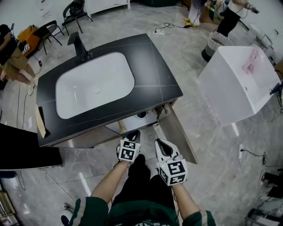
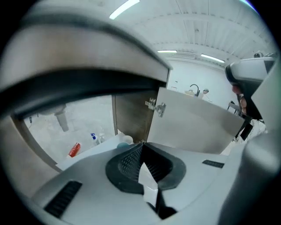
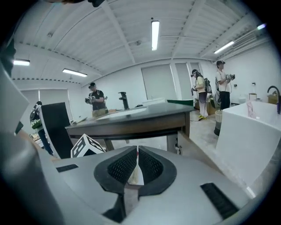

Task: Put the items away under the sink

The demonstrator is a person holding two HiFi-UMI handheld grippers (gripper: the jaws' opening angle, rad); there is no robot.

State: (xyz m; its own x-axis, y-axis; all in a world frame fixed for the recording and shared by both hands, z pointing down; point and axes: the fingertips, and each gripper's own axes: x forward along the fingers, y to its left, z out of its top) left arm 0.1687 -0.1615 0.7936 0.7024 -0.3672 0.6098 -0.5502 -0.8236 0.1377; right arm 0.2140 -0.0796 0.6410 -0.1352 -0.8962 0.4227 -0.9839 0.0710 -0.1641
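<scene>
The dark-topped sink unit (image 1: 163, 84) has a white basin (image 1: 95, 86) and a black tap (image 1: 79, 46). Its lower cabinet stands open, the door (image 1: 179, 132) swung out to the right. Inside, at the front edge, a pale cup and a bluish round item (image 2: 122, 140) sit close together; the head view shows a dark round thing (image 1: 141, 114) there. My left gripper (image 1: 134, 134) is shut and empty just before the opening, also seen as the left gripper (image 2: 142, 147). My right gripper (image 1: 161, 144) is shut and empty beside it, also seen as the right gripper (image 3: 138, 154).
A red bottle (image 2: 74, 149) and a blue-and-white spray bottle (image 2: 94, 138) lie on the floor past the cabinet. A large white block (image 1: 241, 84) stands to the right. A black panel (image 1: 26, 152) is at the left. Chairs (image 1: 75, 13) and people stand further off.
</scene>
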